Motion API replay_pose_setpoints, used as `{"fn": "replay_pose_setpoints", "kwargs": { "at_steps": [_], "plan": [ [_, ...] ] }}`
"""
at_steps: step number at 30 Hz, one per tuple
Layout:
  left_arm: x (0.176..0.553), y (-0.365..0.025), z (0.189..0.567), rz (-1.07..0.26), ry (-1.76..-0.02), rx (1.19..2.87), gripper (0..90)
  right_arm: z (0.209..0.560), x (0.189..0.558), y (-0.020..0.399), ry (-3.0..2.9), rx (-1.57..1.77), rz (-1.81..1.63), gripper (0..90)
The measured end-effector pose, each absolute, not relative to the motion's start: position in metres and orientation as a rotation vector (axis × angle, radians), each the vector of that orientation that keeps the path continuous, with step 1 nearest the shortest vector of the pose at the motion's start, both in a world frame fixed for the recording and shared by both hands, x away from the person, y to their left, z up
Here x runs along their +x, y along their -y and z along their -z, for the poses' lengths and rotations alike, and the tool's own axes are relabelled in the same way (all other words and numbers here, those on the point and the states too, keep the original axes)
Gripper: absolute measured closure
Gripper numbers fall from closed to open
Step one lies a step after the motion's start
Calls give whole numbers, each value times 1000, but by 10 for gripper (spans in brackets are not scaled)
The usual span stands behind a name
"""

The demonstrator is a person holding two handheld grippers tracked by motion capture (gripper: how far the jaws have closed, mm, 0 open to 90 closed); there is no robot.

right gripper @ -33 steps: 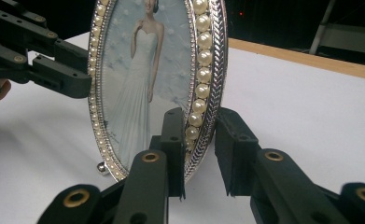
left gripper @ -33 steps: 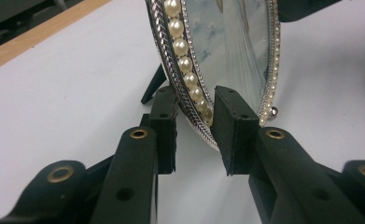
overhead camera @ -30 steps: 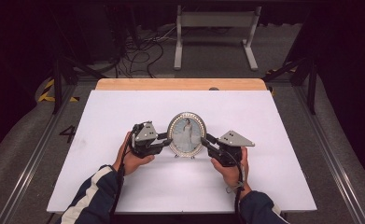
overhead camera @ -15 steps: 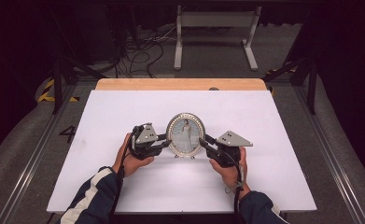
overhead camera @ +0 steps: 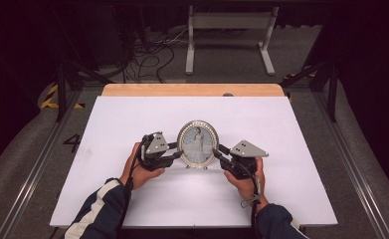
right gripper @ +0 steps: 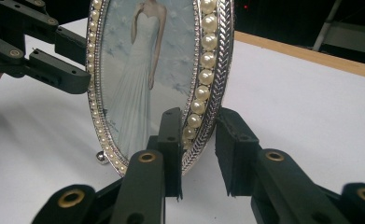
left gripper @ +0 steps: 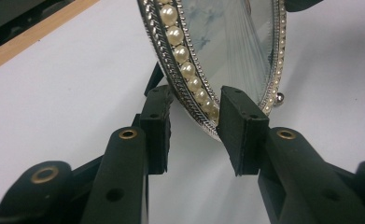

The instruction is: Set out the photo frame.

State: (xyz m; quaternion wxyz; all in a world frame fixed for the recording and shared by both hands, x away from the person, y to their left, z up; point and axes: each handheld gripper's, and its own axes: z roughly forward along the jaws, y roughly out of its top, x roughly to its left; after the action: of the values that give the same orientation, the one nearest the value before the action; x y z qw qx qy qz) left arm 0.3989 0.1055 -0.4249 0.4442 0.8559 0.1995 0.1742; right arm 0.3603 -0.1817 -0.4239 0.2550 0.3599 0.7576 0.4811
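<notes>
the oval picture frame (overhead camera: 198,144) stands upright near the middle of the white table (overhead camera: 132,119), a little toward the person's side, with its photo of a figure in a long pale dress facing the person. the left gripper (overhead camera: 174,151) is at its left edge and the right gripper (overhead camera: 218,153) at its right edge, so the frame is kept between them from both sides. i think they are placed like this to steady it while it settles on its small ball foot (right gripper: 101,157) and on the stand behind it.

in the left gripper view the jaws sit on both sides of the pearl rim (left gripper: 186,70), and they have just been opening: one pad is against the front of the frame, and there is a gap between the rim and the other pad, so the grip looks released. in the right gripper view the front pad lies on the glass and rim (right gripper: 203,70), but the back pad stands a little apart from the frame, so this gripper also looks loose around the edge and not clenched.

around it the table is bare. a wooden strip (overhead camera: 192,89) runs along the far edge, and beyond it there are cables (overhead camera: 147,55) on the floor and a pale metal stand (overhead camera: 229,30). nothing stands in the way of the hands if they pull back. the only risk i see is a pad catching the rim and tipping the frame.
</notes>
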Motion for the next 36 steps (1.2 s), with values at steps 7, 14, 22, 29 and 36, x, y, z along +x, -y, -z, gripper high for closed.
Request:
{"fn": "replay_pose_setpoints", "kwargs": {
  "at_steps": [7, 14, 22, 29, 36],
  "plan": [
    [396, -106, 426, -450, -487, 2139, 616, 422, 358, 182, -2076, 949, -1263, 713],
    [395, -106, 426, -462, -485, 2151, 586, 420, 357, 184, -2096, 920, -1229, 703],
    [394, -105, 426, -468, -476, 2150, 554, 418, 355, 183, -2142, 886, -1184, 676],
    [393, -105, 426, -467, -477, 2151, 554, 415, 353, 181, -2159, 860, -1162, 645],
    [391, -106, 426, -470, -476, 2150, 534, 412, 347, 183, -2208, 818, -1144, 578]
  ]
}}
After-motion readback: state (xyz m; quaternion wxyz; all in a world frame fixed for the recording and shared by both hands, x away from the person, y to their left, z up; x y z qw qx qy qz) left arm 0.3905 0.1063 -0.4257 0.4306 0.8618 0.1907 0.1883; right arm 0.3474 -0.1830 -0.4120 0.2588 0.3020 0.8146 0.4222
